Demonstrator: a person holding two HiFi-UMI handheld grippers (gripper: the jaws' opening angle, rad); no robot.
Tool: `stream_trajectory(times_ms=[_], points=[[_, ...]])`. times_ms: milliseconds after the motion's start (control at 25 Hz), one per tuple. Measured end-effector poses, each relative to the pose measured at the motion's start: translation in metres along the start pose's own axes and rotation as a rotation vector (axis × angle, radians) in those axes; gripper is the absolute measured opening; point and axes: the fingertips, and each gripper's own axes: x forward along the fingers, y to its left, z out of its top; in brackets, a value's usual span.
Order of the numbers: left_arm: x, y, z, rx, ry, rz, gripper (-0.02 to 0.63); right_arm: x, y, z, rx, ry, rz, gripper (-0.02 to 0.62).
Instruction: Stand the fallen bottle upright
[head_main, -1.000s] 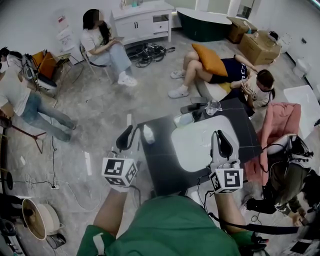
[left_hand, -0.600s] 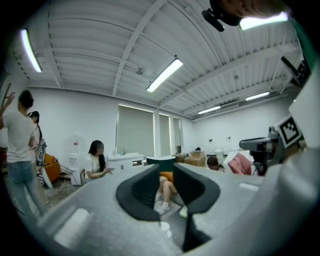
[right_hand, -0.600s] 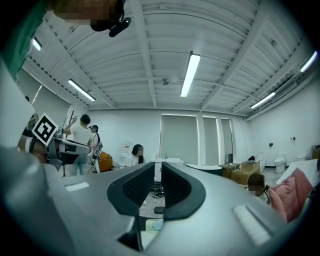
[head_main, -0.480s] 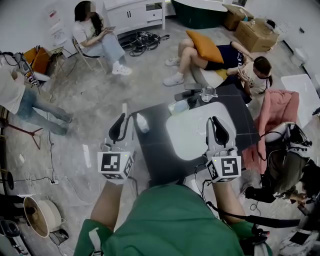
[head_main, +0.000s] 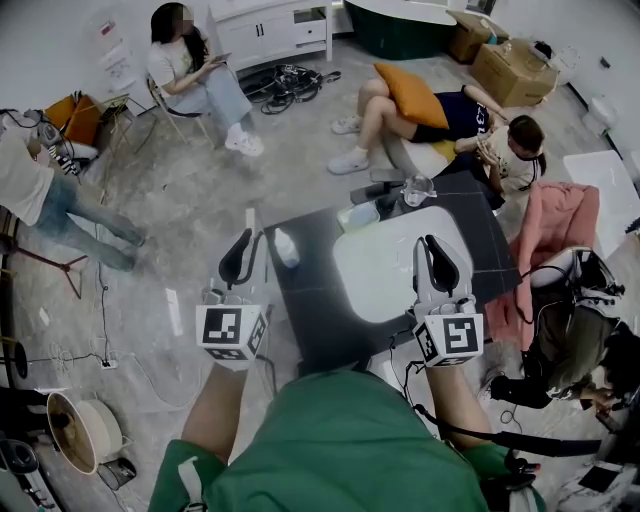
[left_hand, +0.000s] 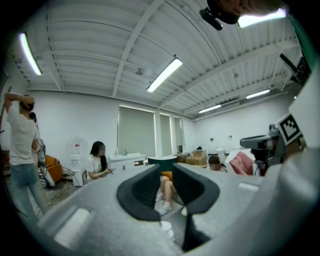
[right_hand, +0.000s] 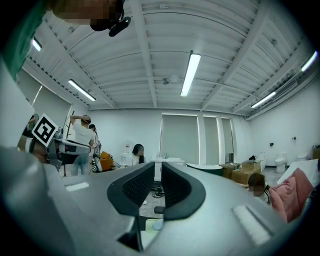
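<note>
A small white bottle (head_main: 286, 247) lies on its side on the left part of the dark table (head_main: 310, 310), beside the white basin (head_main: 385, 275). My left gripper (head_main: 238, 258) hovers just left of the bottle, off the table's left edge, pointing level. Its jaws are drawn to a narrow slit with nothing between them. The bottle (left_hand: 165, 228) shows as a white shape low below the left gripper (left_hand: 166, 186) in its own view. My right gripper (head_main: 441, 262) is over the basin's right side. In its own view the right gripper (right_hand: 158, 186) stands shut and empty.
At the table's far edge stand a clear glass jug (head_main: 417, 189) and a pale box (head_main: 361, 214). A pink cloth (head_main: 562, 228) hangs to the right. People sit and lie on the floor beyond the table (head_main: 440, 115), and one sits on a chair (head_main: 190, 70).
The head view has shifted a little, so the table sits slightly lower and left in the picture. Both grippers keep their places beside the bottle and over the basin.
</note>
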Motion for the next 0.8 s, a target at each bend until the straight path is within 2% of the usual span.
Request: stream_trajectory(times_ms=[800], points=[[-0.005,0.006,-0.011,-0.024,0.019,0.009,0.068,-0.004,0.005,0.0,0.002,0.006,-0.007,0.041]])
